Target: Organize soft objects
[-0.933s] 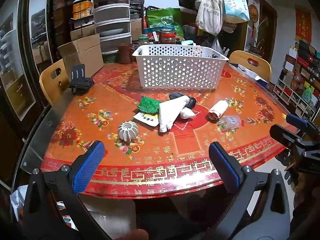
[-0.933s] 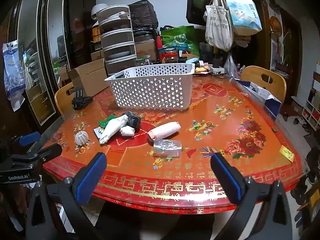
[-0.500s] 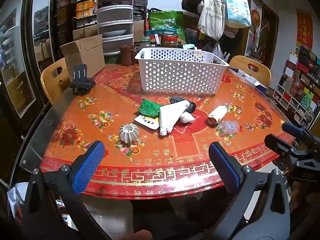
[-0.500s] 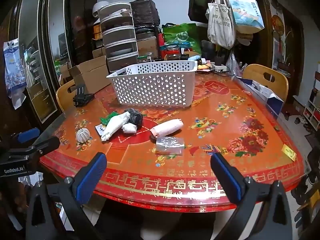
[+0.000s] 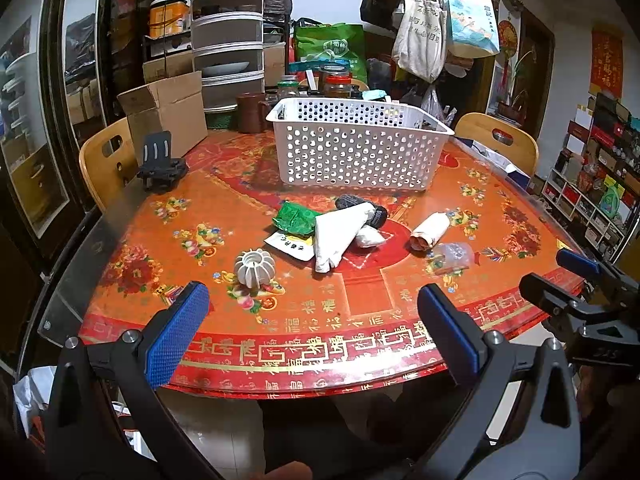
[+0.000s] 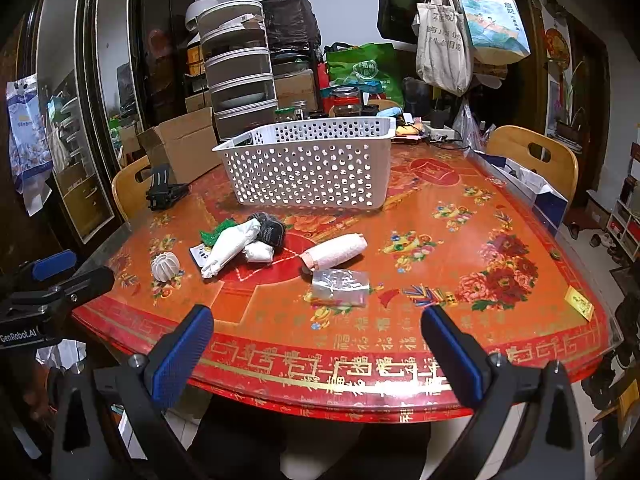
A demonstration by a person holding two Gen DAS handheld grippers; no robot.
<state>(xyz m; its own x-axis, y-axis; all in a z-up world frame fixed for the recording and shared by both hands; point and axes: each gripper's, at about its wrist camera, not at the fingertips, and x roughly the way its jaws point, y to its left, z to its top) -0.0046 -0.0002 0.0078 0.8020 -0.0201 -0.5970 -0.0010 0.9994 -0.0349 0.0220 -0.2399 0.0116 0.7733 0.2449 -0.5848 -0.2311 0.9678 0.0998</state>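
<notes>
Table (image 6: pixel 460 240) nearer, pink roll (image 6: pixel 336 253) lying flat, open end toward left claw (image 6: pixel 56 276)

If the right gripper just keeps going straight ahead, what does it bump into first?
Probably the clear plastic packet, lying on the table between the open fingers of the right gripper. Just beyond it lies the pink roll. Depth is hard to judge, so it might pass above.

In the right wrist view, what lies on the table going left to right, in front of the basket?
White ribbed ball → long white roll → pink-ended roll → clear plastic packet → yellow tag near the right edge.
</notes>
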